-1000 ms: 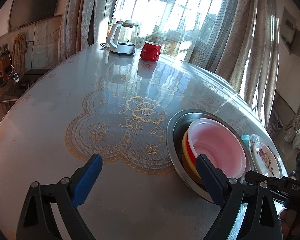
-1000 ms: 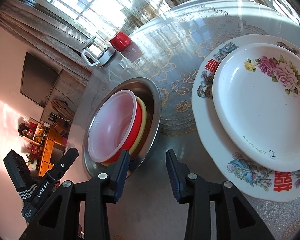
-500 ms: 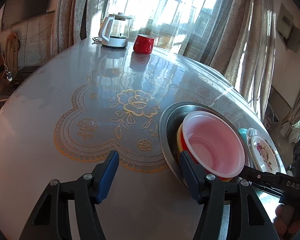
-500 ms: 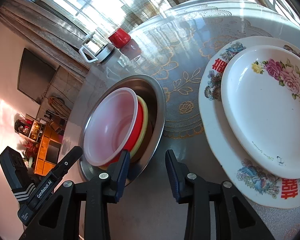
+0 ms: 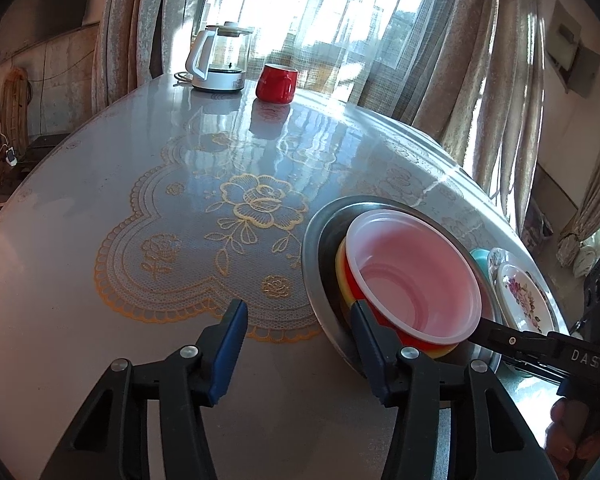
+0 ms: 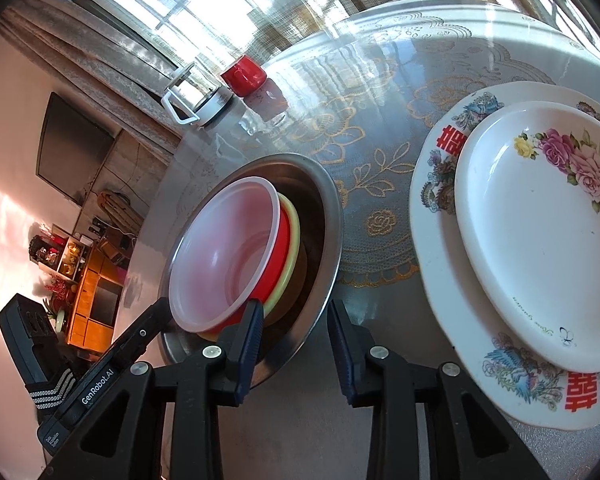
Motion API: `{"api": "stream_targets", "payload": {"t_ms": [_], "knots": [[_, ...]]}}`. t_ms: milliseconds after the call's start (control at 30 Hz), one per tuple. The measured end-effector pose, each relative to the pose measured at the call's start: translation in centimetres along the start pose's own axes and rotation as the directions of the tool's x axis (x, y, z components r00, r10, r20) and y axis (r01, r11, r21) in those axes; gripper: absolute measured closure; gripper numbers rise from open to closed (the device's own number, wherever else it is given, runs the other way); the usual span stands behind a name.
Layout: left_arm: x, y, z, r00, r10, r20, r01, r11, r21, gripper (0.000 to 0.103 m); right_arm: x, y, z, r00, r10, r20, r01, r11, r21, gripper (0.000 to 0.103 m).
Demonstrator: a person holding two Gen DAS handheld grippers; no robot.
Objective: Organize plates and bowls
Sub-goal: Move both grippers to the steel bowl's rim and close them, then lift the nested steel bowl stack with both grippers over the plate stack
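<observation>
- The round bench (image 5: pixel 100 280) with its gold-flowered cloth carries everything.
- Steel basin (image 6: pixel 324 208) — it nests yellow, red and translucent white bowl (image 5: pixel 416 276), just beside the floral plate (image 6: pixel 540 232) stacked on a larger plate (image 6: pixel 432 240).
- Left tongs (image 5: pixel 296 344): closing, one finger at the basin's near rim, nothing pressed yet.
- Right tongs (image 6: pixel 294 348): also narrowing, straddling the rim, pads apparently not gripping.
- Judged step — seizing the basin with both; next, seat the pads on the rim and lift evenly.
</observation>
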State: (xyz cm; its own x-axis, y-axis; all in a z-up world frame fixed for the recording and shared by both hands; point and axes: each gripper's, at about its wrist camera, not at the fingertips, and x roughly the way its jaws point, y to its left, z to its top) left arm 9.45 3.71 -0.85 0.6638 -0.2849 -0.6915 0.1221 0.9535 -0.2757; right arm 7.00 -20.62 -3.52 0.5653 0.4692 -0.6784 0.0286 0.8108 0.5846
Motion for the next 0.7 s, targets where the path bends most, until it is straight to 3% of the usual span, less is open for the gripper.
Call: {"api": "stream_targets", "payload": {"t_ms": [133, 333, 533, 700], "knots": [[-0.1, 0.0, -0.1, 0.999, -0.048, -0.001, 0.048, 0.999, -0.005, 0.063, 0.0, -0.2, -0.1, 1.000, -0.008, -0.011, 0.008, 1.000, 0.011, 0.069], [-0.2, -0.8, -0.3, 0.997, -0.074, -0.002, 0.074, 0.996, 0.050, 0.074, 0.0, -0.3, -0.2, 1.000, -0.012, -0.011, 0.012, 1.000, 0.014, 0.069], [0.2, -1.1, -0.3, 0.996, -0.093, -0.014, 0.094, 0.993, 0.066, 0.075, 0.4, -0.3, -0.2, 1.000, -0.006, -0.012, 0.006, 1.000, 0.020, 0.071], [0.7, -0.3, -0.1, 0.987, -0.155, -0.039, 0.156, 0.987, 0.029, 0.075, 0.5, -0.2, -0.3, 1.000, -0.012, -0.008, 0.012, 1.000, 0.012, 0.071]]}}
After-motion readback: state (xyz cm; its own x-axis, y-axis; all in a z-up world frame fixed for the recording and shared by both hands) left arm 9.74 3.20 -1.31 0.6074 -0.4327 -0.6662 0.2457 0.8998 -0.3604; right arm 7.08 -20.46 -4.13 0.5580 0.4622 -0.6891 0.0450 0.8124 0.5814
